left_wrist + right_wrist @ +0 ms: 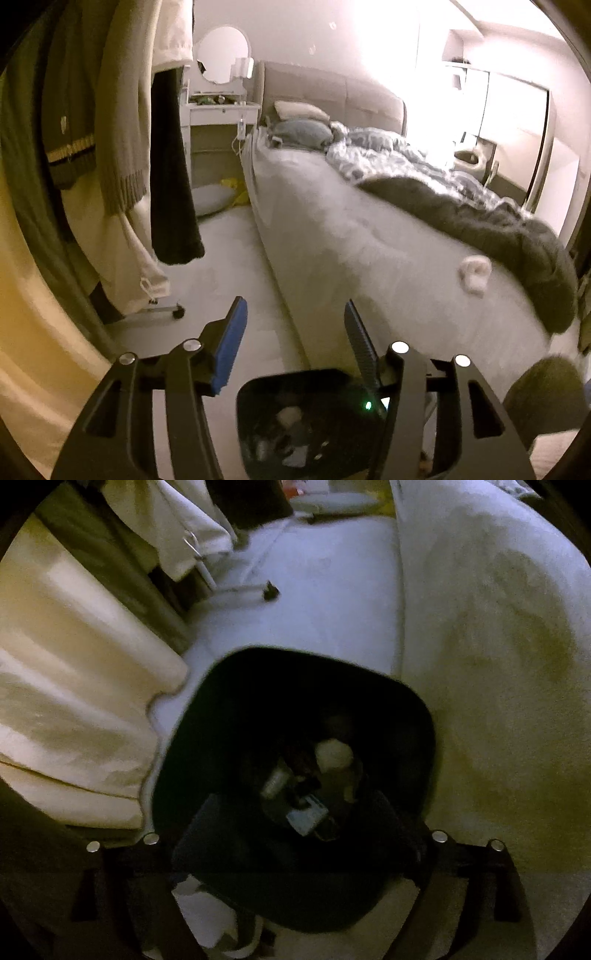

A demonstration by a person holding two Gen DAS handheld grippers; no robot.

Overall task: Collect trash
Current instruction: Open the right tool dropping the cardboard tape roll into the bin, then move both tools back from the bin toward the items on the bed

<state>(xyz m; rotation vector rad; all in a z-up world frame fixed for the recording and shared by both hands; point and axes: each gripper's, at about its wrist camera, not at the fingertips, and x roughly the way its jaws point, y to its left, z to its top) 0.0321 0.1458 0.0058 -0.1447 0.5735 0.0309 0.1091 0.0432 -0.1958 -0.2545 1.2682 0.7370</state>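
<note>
A bed fills the right of the room, with a black trash bin on the floor at its near corner, already holding scraps. A crumpled white tissue lies on the mattress, up and to the right of the left gripper, which is half open and empty. The right gripper hangs wide apart and empty above the bin mouth, so the left looks better placed to reach it.
</note>
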